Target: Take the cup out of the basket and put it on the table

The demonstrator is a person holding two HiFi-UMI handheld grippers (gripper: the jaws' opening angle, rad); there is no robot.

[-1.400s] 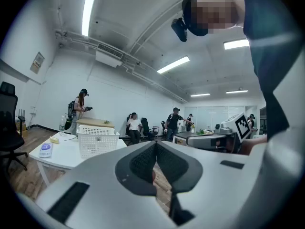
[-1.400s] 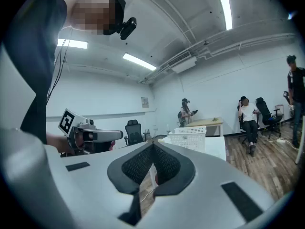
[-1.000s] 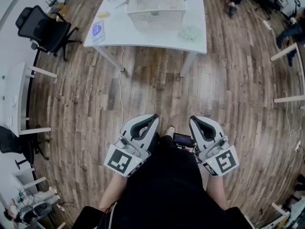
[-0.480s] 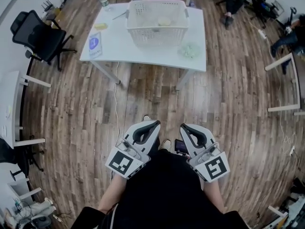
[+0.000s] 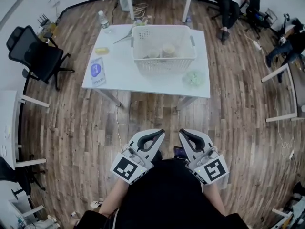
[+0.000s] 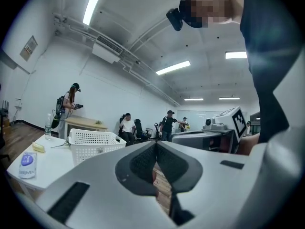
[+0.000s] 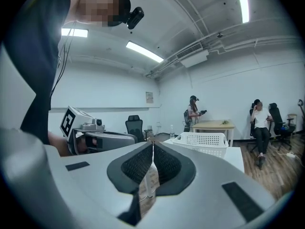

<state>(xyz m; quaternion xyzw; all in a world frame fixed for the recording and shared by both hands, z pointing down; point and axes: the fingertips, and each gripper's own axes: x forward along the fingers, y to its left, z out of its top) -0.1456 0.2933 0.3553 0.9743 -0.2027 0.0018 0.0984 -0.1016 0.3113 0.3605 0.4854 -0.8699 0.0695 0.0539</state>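
The white mesh basket [image 5: 163, 61] stands on the white table [image 5: 119, 78] ahead of me. Inside it lie a tan cup [image 5: 167, 49] and a paler round thing [image 5: 152, 54]. My left gripper [image 5: 159, 133] and right gripper [image 5: 183, 133] are held side by side close to my body, well short of the table, both shut with nothing between the jaws. The left gripper view shows the basket [image 6: 95, 144] beyond the closed left gripper [image 6: 156, 144]. In the right gripper view the basket [image 7: 202, 142] lies past the closed right gripper [image 7: 152, 144]. From these two views the cup is hidden.
On the table lie a blue-labelled pack [image 5: 96, 69], a water bottle [image 5: 101, 20], a small yellow item [image 5: 101, 51] and a pale green lump [image 5: 192, 78]. A black office chair [image 5: 33, 56] stands to the left. Several people are at the far wall, and wood floor separates me from the table.
I have walked toward the table: it and the basket sit lower and larger in the head view. Both grippers stay shut and empty, and have come a little closer together.
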